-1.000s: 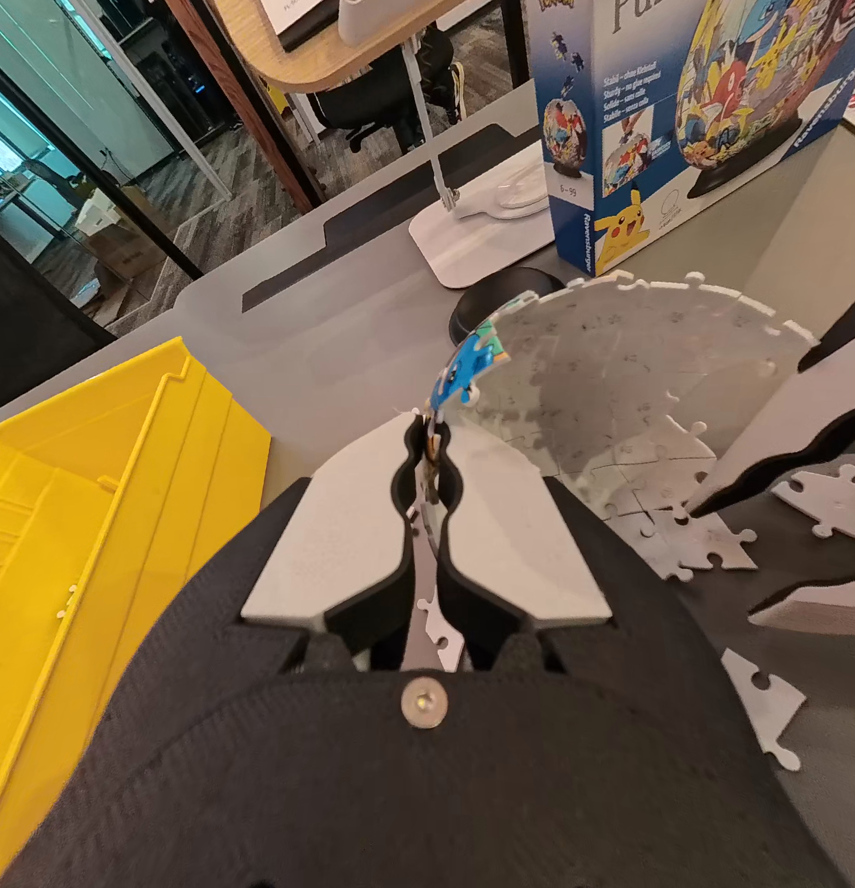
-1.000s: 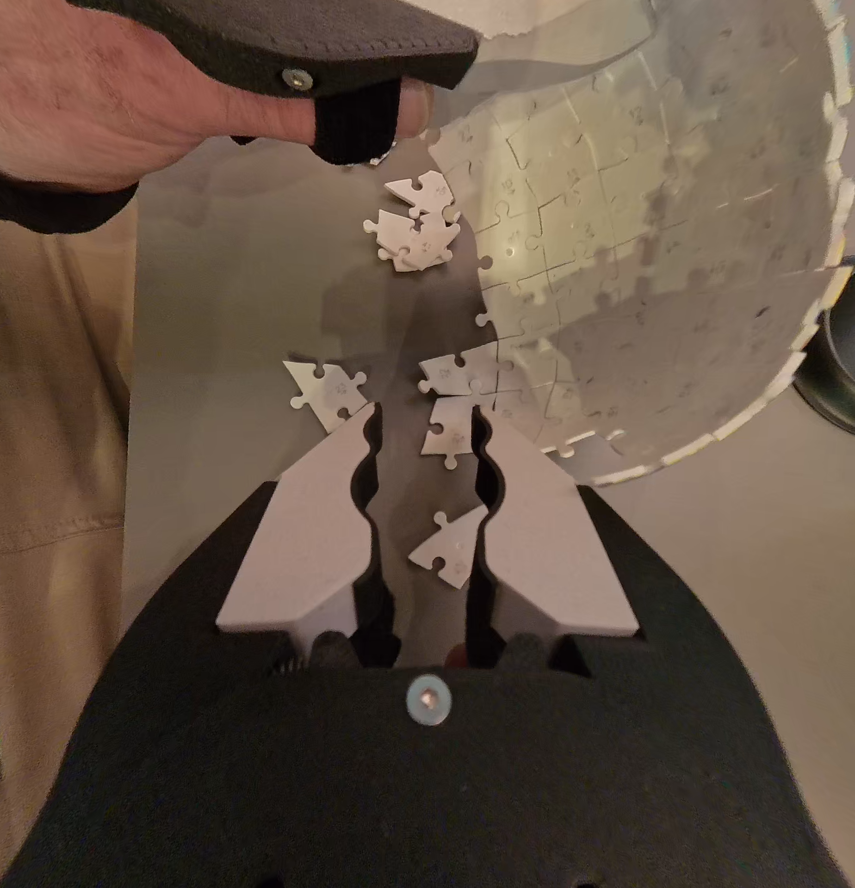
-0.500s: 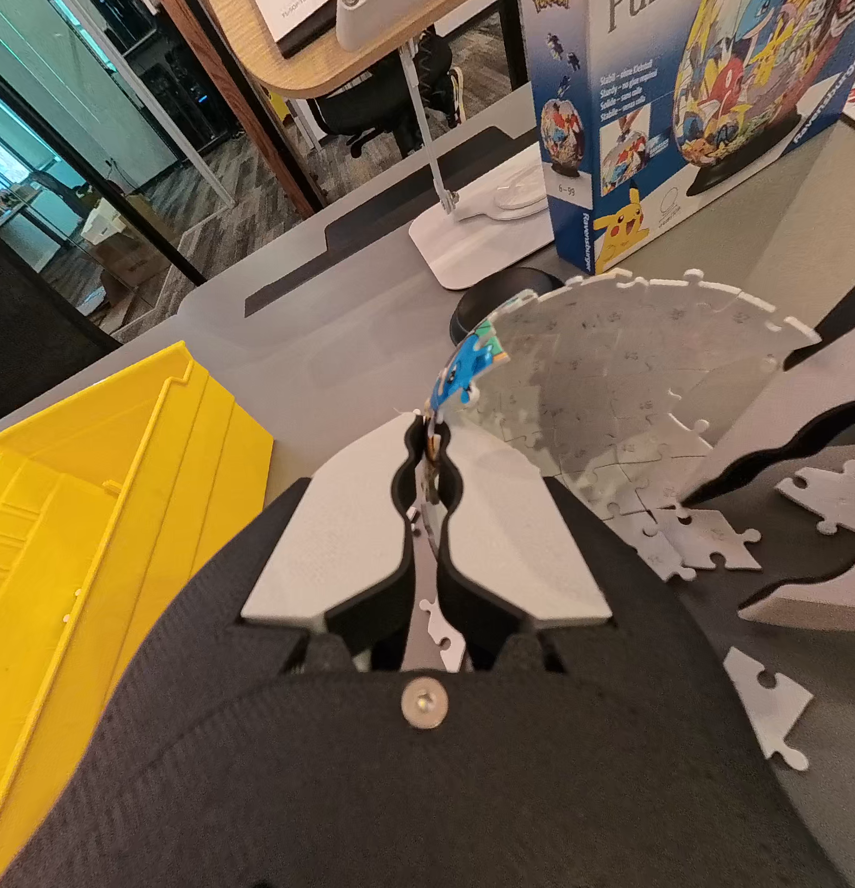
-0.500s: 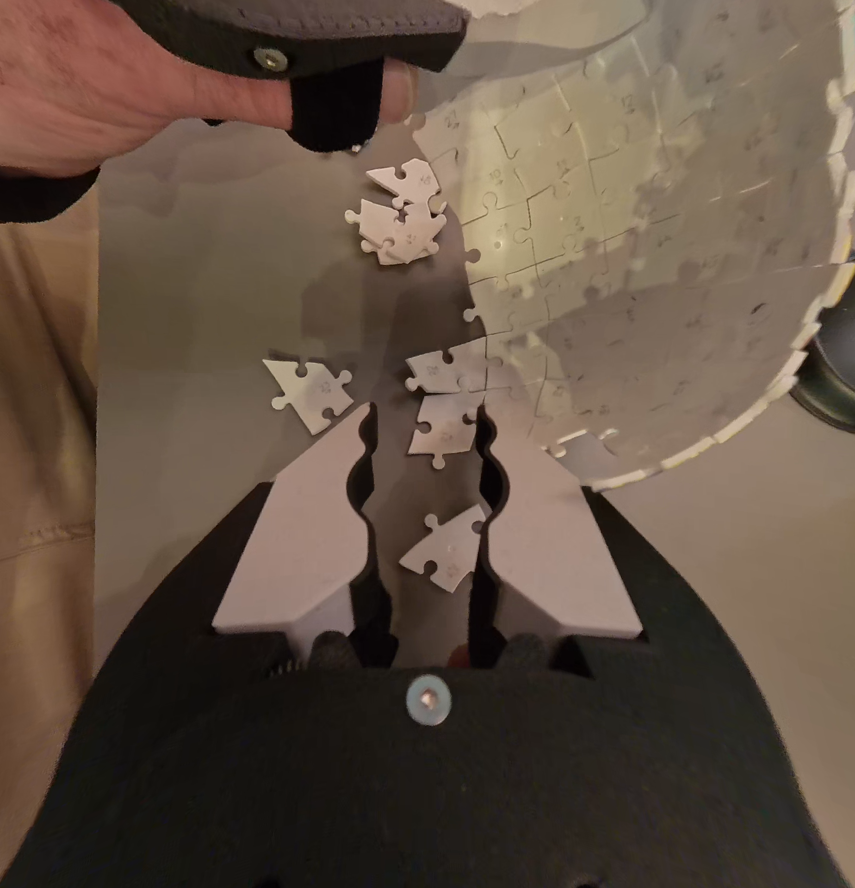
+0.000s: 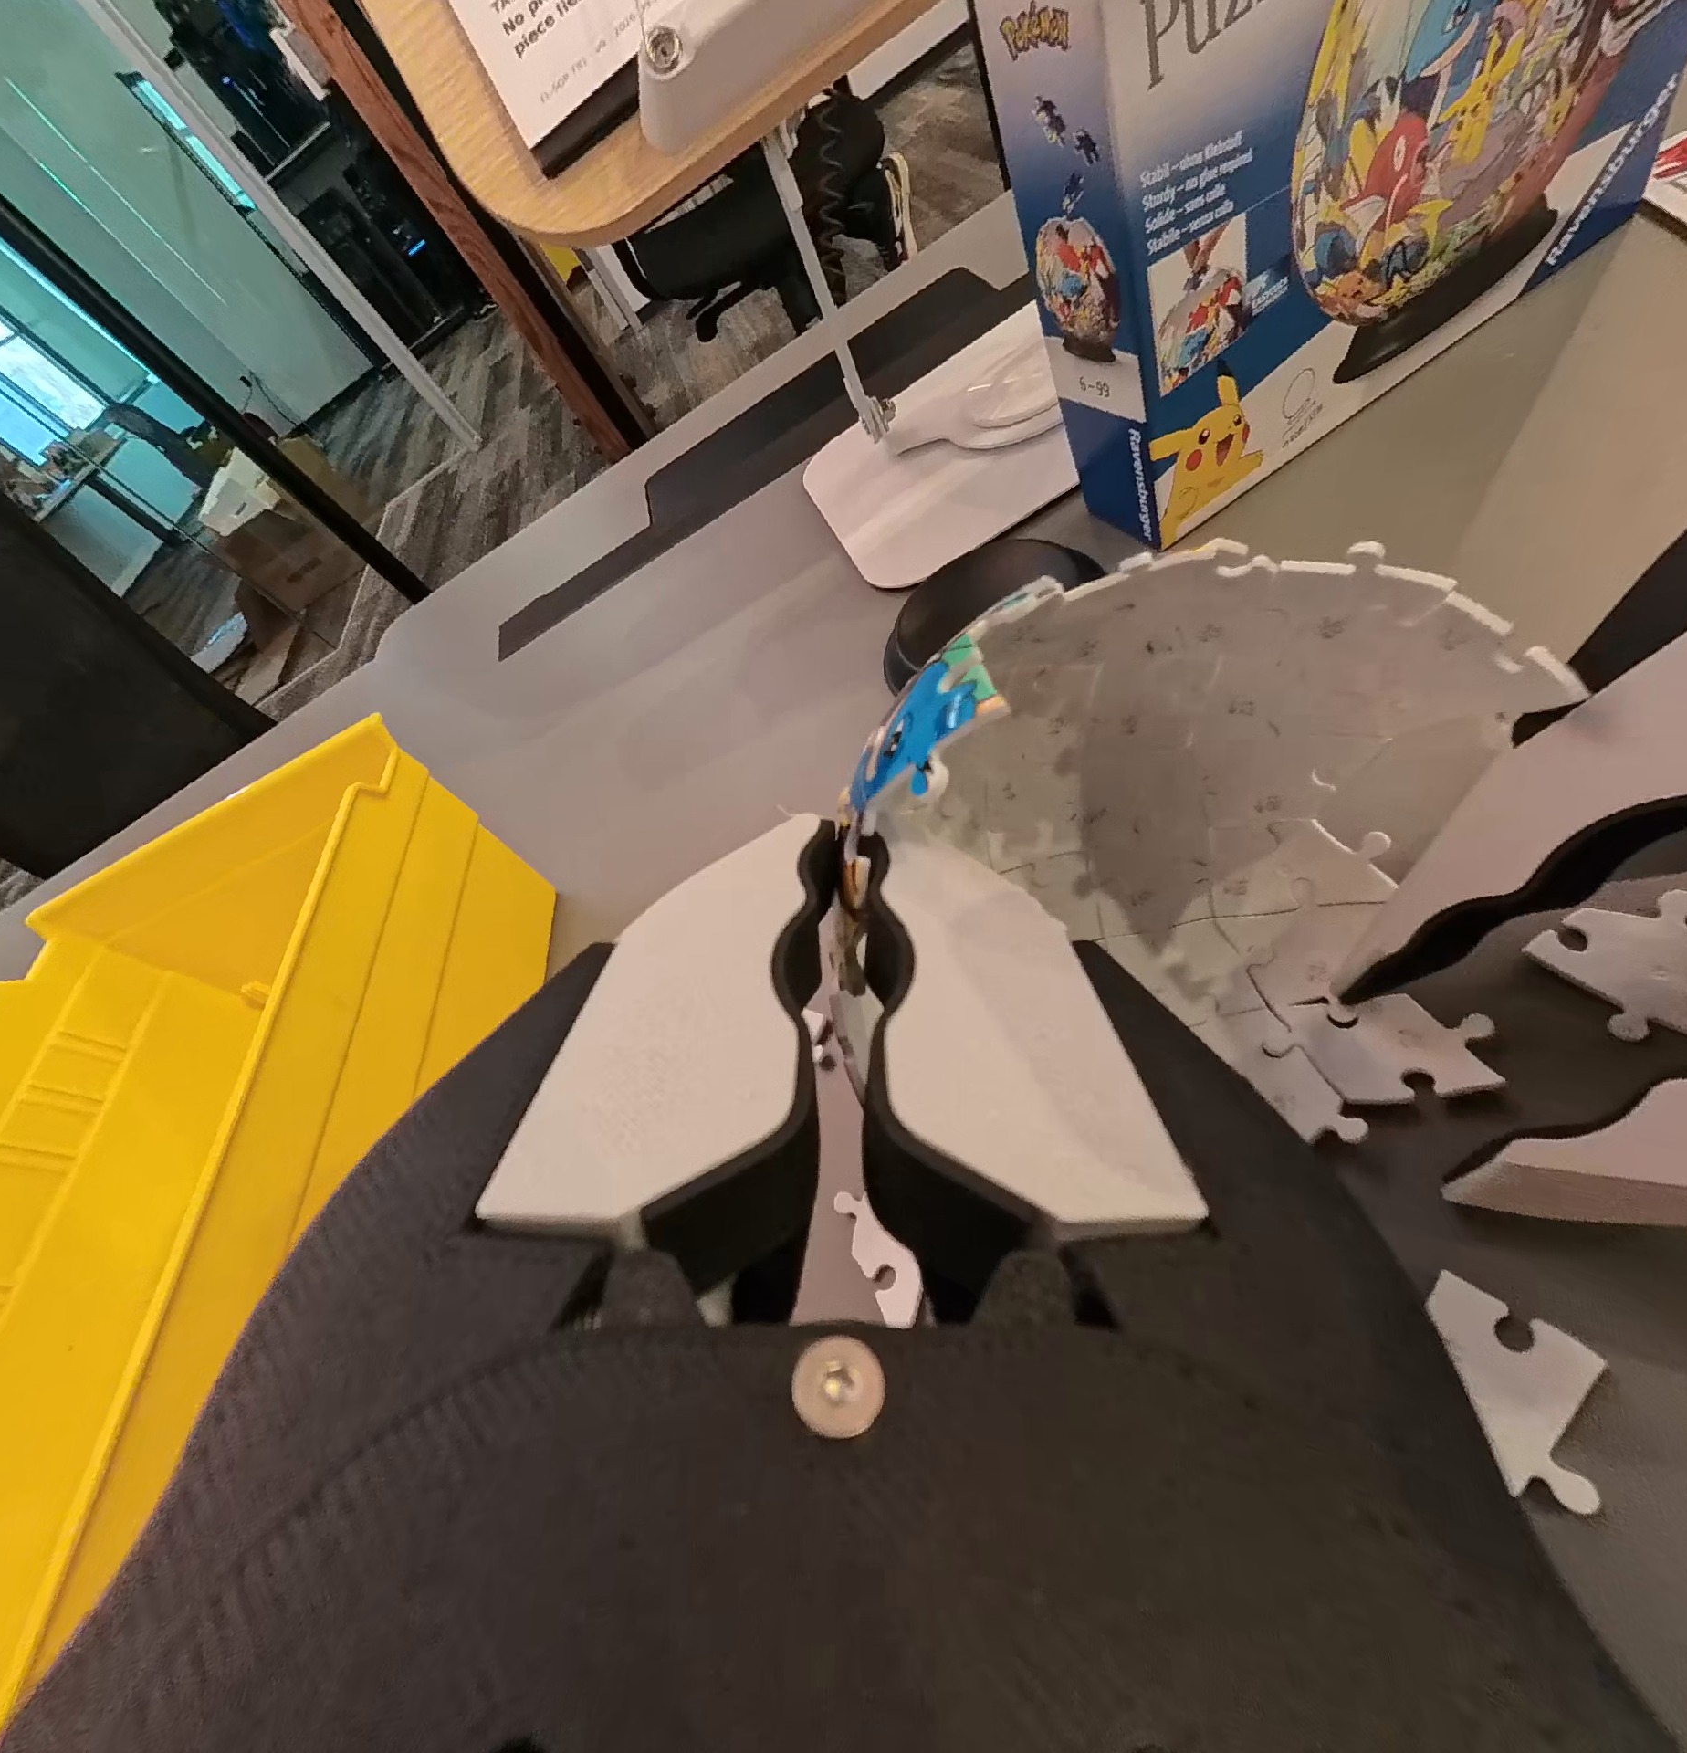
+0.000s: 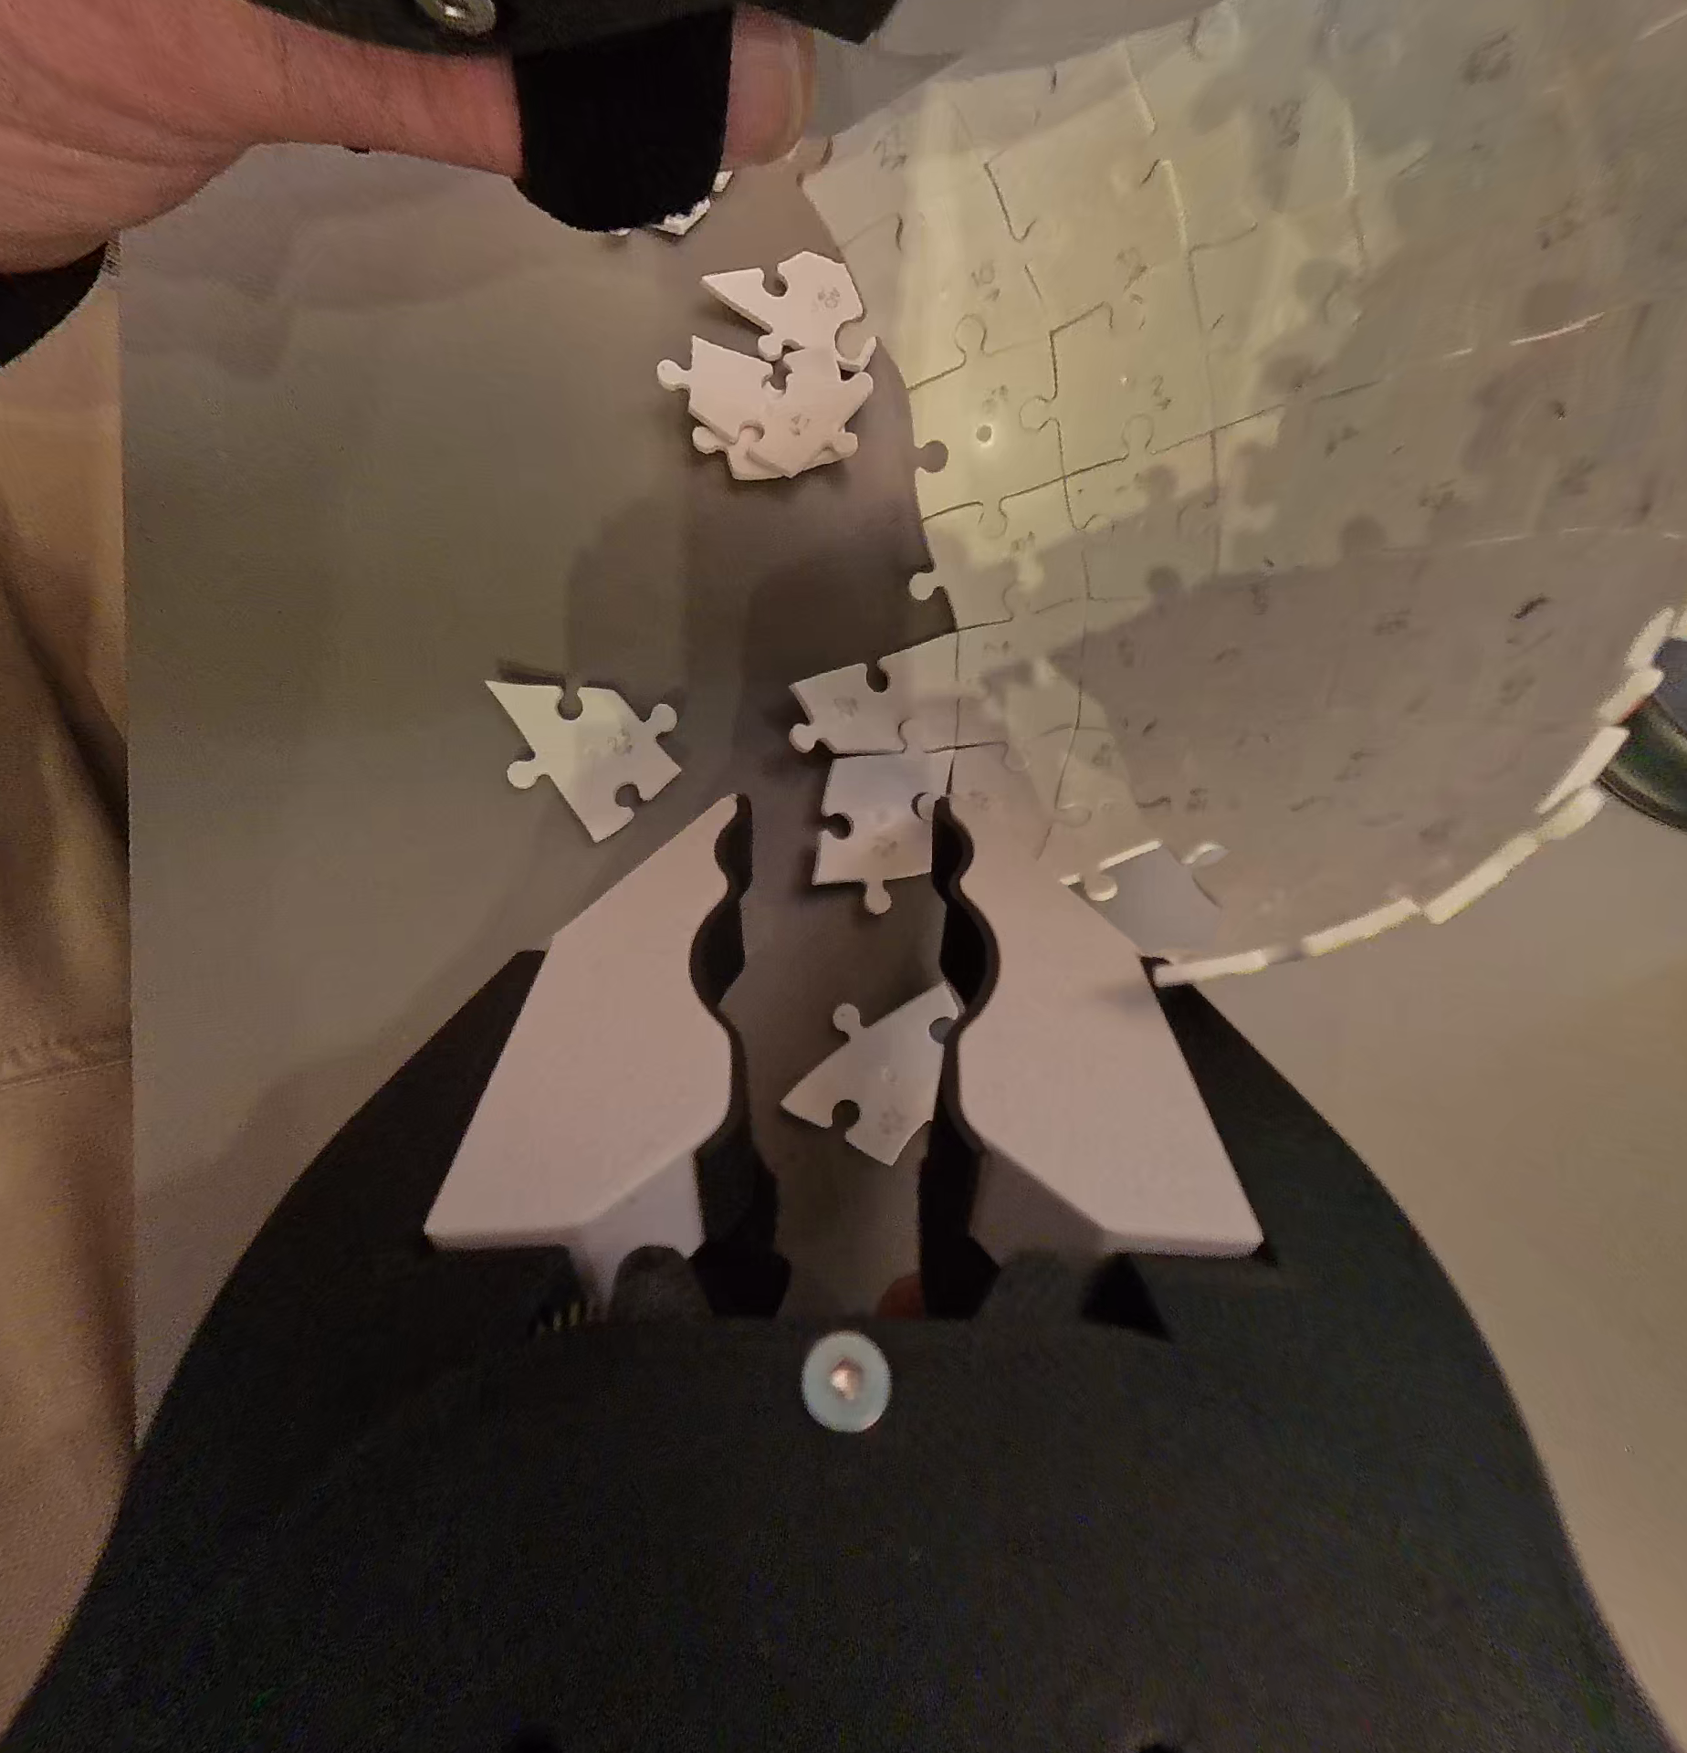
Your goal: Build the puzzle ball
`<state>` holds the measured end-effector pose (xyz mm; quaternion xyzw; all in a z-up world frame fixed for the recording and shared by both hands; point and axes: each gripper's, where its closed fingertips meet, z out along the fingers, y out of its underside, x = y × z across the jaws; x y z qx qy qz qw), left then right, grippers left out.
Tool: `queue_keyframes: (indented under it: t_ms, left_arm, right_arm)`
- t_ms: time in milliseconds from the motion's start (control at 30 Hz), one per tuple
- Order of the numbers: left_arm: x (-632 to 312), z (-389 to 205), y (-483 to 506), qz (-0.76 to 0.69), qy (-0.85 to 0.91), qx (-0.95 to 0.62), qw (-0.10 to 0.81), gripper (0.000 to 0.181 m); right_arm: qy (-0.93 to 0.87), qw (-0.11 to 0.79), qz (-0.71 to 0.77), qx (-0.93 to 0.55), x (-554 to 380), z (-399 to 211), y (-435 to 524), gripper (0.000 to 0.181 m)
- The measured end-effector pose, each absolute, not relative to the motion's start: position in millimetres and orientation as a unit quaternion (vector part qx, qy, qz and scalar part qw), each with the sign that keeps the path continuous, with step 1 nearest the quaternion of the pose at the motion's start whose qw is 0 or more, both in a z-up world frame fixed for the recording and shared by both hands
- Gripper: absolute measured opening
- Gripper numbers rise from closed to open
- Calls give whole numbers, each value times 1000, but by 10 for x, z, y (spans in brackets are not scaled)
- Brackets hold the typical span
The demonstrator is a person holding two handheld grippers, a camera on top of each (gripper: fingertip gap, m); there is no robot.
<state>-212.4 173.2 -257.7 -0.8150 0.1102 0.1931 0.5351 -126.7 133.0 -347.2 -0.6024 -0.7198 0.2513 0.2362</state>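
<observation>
Left hand-held gripper [image 5: 844,858]: you have it clamped on the rim of the half-built puzzle shell [image 5: 1229,759], the jaws pinched together on the thin printed edge beside the blue patch.
Right hand-held gripper [image 6: 835,806]: its jaws stand apart and hold nothing; it hangs low over the loose pieces on the bench [image 6: 365,531].
Puzzle shell: tipped on its side, open face toward you, its lower edge on or just above the bench; I cannot tell which.
Loose pieces: one piece [image 6: 873,825] lies between your right fingertips, touching the shell's lower edge; another [image 6: 868,1072] lies farther back between the jaws; one [image 6: 588,749] sits to the left; a small heap [image 6: 773,370] lies near your left hand [image 6: 252,104].
Around: a yellow bin [image 5: 204,996] on your left, the puzzle box [image 5: 1342,218] and a dark stand [image 5: 991,588] behind the shell.
Risk, shell: you hold it by a narrow bite on the rim, so a push from the right could probably twist it out or pop a seam.
Risk, pick: closing now may nip the shell's edge with the piece, or drag the neighbour joined above it.
Risk, flat piece: it may slide instead of lifting.
</observation>
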Motion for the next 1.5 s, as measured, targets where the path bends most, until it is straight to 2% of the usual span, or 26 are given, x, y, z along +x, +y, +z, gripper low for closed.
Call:
queue_keyframes:
  t_ms: [600, 967, 1367, 1500]
  left_arm:
    - [-2059, -2534, 1702, 209, 126, -805, 541, 3]
    - [-2014, -2507, 1674, 217, 137, -800, 542, 3]
    - [-1942, -2466, 1658, 226, 156, -796, 540, 4]
    - [-1920, -2463, 1655, 226, 159, -794, 541, 5]
  right_arm:
    - [-711, 258, 240, -609, -1277, -3493, 1308, 30]
    - [-697, 235, 255, -628, -1255, -3507, 1235, 43]
    - [-694, 207, 240, -646, -1240, -3516, 1237, 44]
    - [-684, 206, 244, -655, -1240, -3515, 1259, 40]
